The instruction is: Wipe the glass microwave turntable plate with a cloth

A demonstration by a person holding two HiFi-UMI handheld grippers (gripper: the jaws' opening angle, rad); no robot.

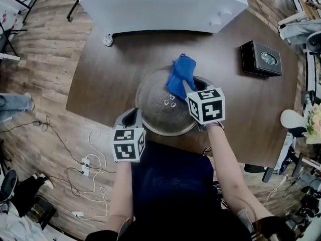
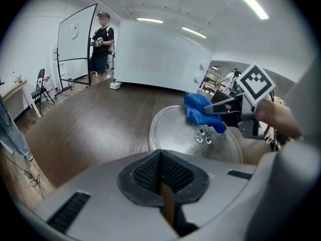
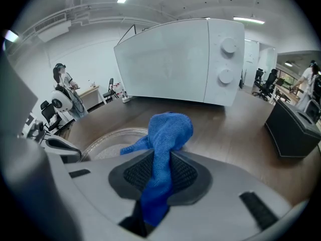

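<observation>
The plate (image 1: pixel 155 104) lies flat in the middle of the round table (image 1: pixel 103 79), directly in front of the person and just short of the microwave (image 1: pixel 160 4) it belongs to. This puts the glass within easy reach of both arms.

The right gripper (image 1: pixel 192 86) is clenched on the cloth (image 1: pixel 180 74). In the right gripper view, a fold of blue cloth (image 3: pixel 168 129) is pinched between the pads of that gripper (image 3: pixel 159 158). A bunched end spills forward past the tips and a shorter tail hangs behind. Held this way, the loose front wad can serve as the wiping pad, so fabric rather than the hard jaws meets the glass. The wad sits over the far right part of the plate (image 3: pixel 108 144), and its lower edge seems to touch the surface or hang just above it.

The left gripper (image 1: pixel 132 118) rests at the near left rim. In its own view its jaws (image 2: pixel 160 157) are pressed together with nothing between them, so it is empty. It points across the plate (image 2: pixel 175 129) toward the cloth (image 2: pixel 203 112). My guess is that it waits there as a stop, to keep the plate from sliding or turning under the strokes, though I cannot tell whether it touches the rim.

Most of the glass is bare ahead of the cloth — the wiping looks to be at an early pass.
</observation>
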